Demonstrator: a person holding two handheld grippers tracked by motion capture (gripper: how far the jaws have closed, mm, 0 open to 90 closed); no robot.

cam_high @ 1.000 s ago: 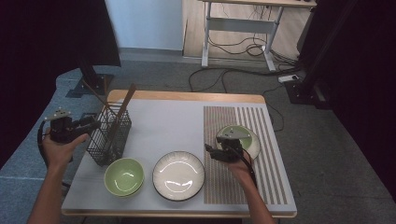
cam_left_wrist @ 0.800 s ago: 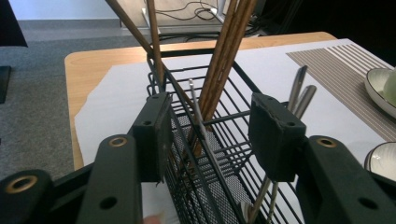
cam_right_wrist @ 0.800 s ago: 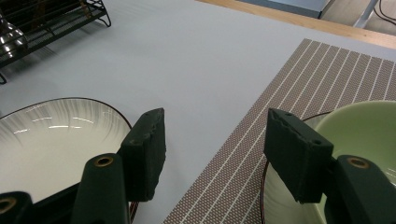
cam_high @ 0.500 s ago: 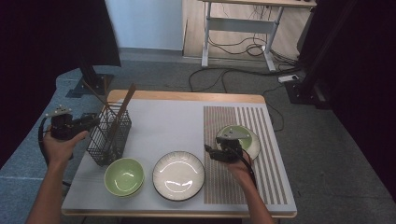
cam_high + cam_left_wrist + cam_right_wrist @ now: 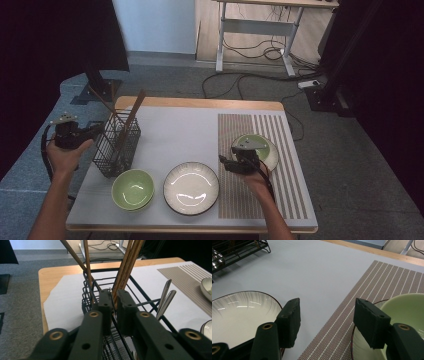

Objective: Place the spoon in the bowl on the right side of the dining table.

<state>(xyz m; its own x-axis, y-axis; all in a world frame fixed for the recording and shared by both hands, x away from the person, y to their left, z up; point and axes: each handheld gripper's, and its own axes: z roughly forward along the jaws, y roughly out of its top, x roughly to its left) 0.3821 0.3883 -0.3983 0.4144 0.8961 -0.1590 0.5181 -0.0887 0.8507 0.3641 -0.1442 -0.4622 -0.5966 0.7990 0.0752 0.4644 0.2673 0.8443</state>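
The left gripper (image 5: 113, 298) sits at the near-left rim of the black wire cutlery basket (image 5: 116, 145) on the counter's (image 5: 180, 135) left side. Its jaws have just been closing and now pinch the basket's top wire, with brown chopsticks (image 5: 126, 265) just behind. The right gripper (image 5: 327, 322) hovers with its jaws wide apart, holding nothing, between the white plate (image 5: 239, 315) and the green bowl (image 5: 404, 312) on the striped placemat (image 5: 372, 287).
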